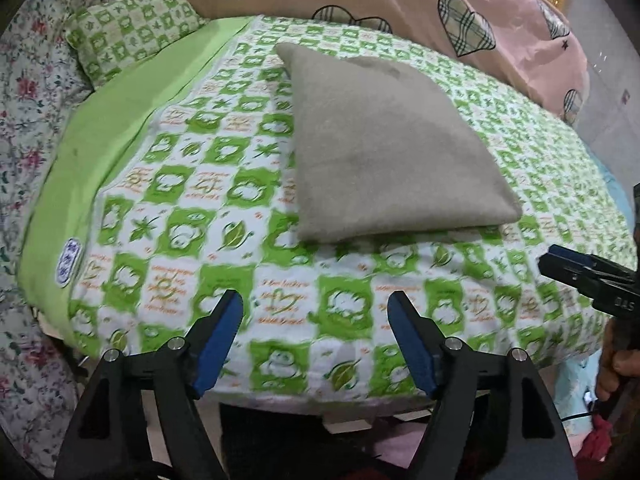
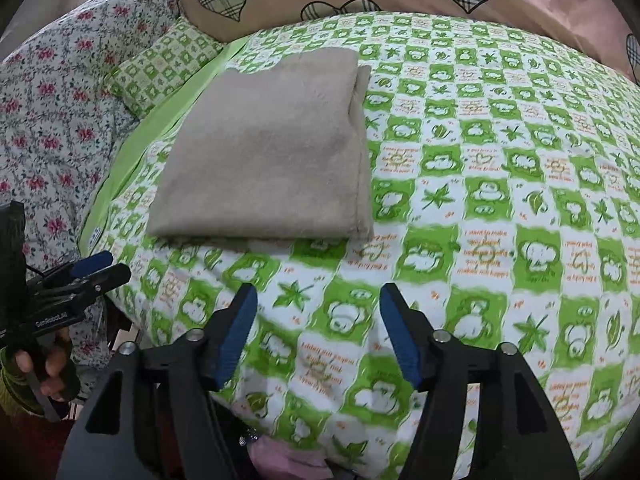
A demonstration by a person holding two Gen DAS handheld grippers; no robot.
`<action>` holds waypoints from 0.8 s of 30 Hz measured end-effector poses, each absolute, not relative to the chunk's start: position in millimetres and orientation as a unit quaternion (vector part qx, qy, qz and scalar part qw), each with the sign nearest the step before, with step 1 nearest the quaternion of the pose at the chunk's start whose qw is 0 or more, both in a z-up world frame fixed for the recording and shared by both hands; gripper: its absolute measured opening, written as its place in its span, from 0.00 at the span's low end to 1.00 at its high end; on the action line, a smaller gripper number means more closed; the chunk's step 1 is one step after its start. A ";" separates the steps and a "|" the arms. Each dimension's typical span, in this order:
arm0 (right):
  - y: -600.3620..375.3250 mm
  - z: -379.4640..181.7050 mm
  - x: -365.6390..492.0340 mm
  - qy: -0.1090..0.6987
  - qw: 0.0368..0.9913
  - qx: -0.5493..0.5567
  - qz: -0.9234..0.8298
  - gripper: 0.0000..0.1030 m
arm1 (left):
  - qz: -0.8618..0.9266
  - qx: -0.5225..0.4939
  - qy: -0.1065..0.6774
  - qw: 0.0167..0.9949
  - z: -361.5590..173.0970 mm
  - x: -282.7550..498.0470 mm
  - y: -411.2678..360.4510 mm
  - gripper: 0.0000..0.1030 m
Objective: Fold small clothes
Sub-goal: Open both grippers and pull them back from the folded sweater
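A grey-beige fleece garment (image 1: 392, 144) lies folded into a flat rectangle on the green-and-white checked bedspread (image 1: 240, 208); it also shows in the right wrist view (image 2: 268, 152). My left gripper (image 1: 316, 304) is open and empty, near the bed's front edge, short of the garment. My right gripper (image 2: 318, 300) is open and empty, near the front edge, to the right of the garment. The right gripper also shows at the right edge of the left wrist view (image 1: 592, 276). The left gripper also shows at the left edge of the right wrist view (image 2: 80, 276).
A small green checked pillow (image 1: 132, 40) lies at the back left. A pink quilt with plaid hearts (image 1: 440, 0) is piled along the back. A floral quilt (image 2: 52, 100) lies on the left. The bed's front edge (image 1: 320, 404) drops off just below the grippers.
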State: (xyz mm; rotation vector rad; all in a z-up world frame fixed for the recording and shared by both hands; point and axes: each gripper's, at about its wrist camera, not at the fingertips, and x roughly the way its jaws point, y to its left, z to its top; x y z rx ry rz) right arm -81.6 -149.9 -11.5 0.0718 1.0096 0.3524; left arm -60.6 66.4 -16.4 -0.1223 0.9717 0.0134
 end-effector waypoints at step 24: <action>-137.7 8.5 -55.4 0.458 0.869 0.029 0.186 0.76 | 0.030 -0.050 0.446 0.893 11.8 -21.4 60.4 0.79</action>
